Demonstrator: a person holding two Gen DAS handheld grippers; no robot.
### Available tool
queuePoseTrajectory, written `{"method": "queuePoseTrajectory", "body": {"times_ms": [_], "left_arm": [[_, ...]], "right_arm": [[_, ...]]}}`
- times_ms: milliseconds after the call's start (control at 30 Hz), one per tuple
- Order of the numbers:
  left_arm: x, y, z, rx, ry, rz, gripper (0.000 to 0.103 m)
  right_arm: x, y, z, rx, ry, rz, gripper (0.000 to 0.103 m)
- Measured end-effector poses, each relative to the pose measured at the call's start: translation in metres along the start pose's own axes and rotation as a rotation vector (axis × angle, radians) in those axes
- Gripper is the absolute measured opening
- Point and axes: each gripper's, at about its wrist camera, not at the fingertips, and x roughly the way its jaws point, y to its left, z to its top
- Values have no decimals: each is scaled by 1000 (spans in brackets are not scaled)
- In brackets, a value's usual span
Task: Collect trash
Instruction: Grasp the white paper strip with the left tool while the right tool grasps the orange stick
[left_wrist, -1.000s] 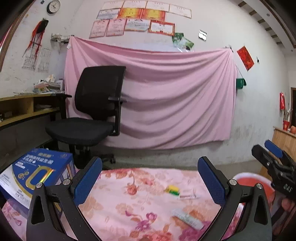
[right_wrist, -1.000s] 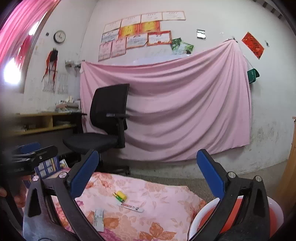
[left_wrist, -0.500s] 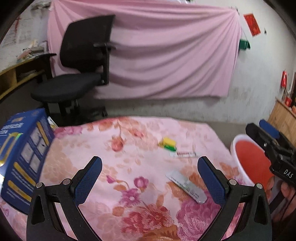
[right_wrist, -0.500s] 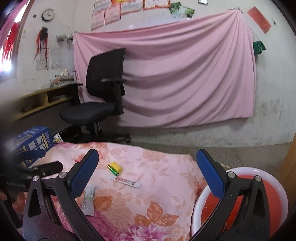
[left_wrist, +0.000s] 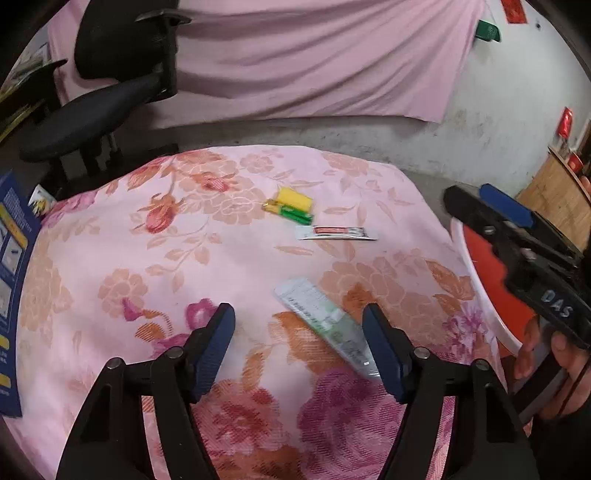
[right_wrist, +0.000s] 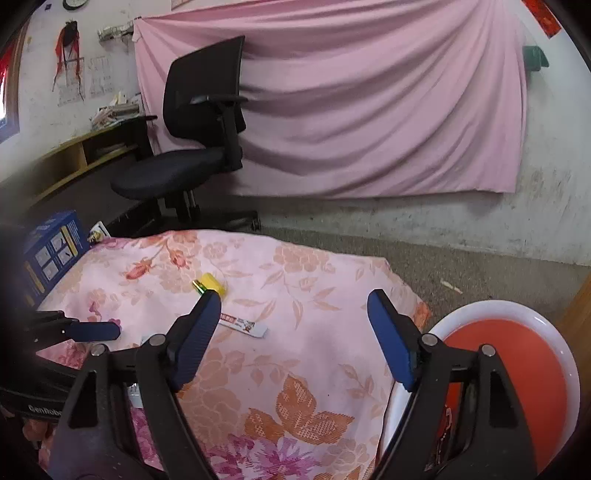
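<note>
Three bits of trash lie on the pink floral cloth (left_wrist: 229, 258): a pale green-white flat wrapper (left_wrist: 325, 325), a white sachet with red print (left_wrist: 336, 233), and a yellow and green packet (left_wrist: 291, 206). My left gripper (left_wrist: 299, 339) is open and empty, low over the cloth, with the flat wrapper reaching under its right finger. My right gripper (right_wrist: 291, 332) is open and empty, above the cloth's right part. The sachet (right_wrist: 242, 326) and the yellow packet (right_wrist: 211, 283) lie beyond its left finger. A white bin with a red inside (right_wrist: 517, 354) stands at the right.
A blue carton (left_wrist: 11, 258) stands at the cloth's left edge. A black office chair (right_wrist: 192, 147) stands behind the cloth, before a pink sheet on the wall. The bin also shows in the left wrist view (left_wrist: 487, 280), behind the right gripper.
Both grippers have tilted down and moved forward over the cloth. The left one now sits close above the flat wrapper. Both stay open and empty.
</note>
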Motion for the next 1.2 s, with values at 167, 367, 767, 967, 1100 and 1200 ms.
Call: {"method": "queuePoseTrajectory", "body": {"times_ms": [167, 367, 767, 967, 1100, 1200], "left_arm": [[11, -13, 2, 51, 32, -4, 28], [23, -8, 8, 89, 45, -13, 19], [8, 52, 17, 4, 24, -3, 18], [4, 60, 19, -11, 24, -25, 18], [2, 57, 18, -15, 25, -28, 18], [2, 56, 18, -7, 26, -24, 18]], "right_arm": [[10, 1, 0, -6, 43, 14, 98], [21, 4, -1, -8, 92, 41, 96], [74, 30, 1, -131, 287, 142, 79], [101, 44, 2, -206, 369, 205, 76], [106, 41, 2, -196, 393, 245, 68], [103, 38, 0, -176, 400, 266, 52]]}}
